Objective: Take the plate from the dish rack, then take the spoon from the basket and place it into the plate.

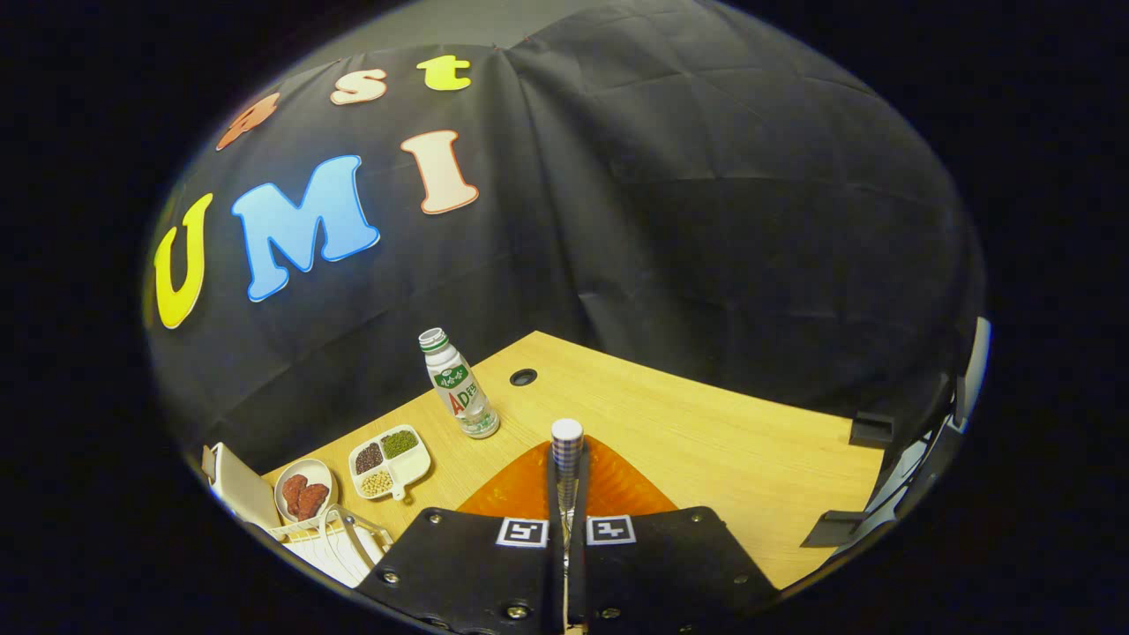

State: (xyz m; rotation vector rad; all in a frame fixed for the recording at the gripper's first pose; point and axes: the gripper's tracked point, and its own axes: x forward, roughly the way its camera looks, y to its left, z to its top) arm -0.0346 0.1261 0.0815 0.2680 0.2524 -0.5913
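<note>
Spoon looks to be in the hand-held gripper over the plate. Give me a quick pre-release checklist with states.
1. Grip: the hand-held gripper has its fingers closed on the spoon, which stands upright between them. Ok.
2. Plate out of the rack: the orange plate lies on the wooden table. Ok.
3. Spoon over the plate: the plate sits just ahead of and under the fingers. Ok.
4. Height of the spoon's lower end above the plate: hidden by the fingers. Cannot tell.
5. Clearance: the bottle and the divided dish stand apart from the plate. Ok.
6. White dish rack: off to the side, apart from the plate. Ok.
</note>
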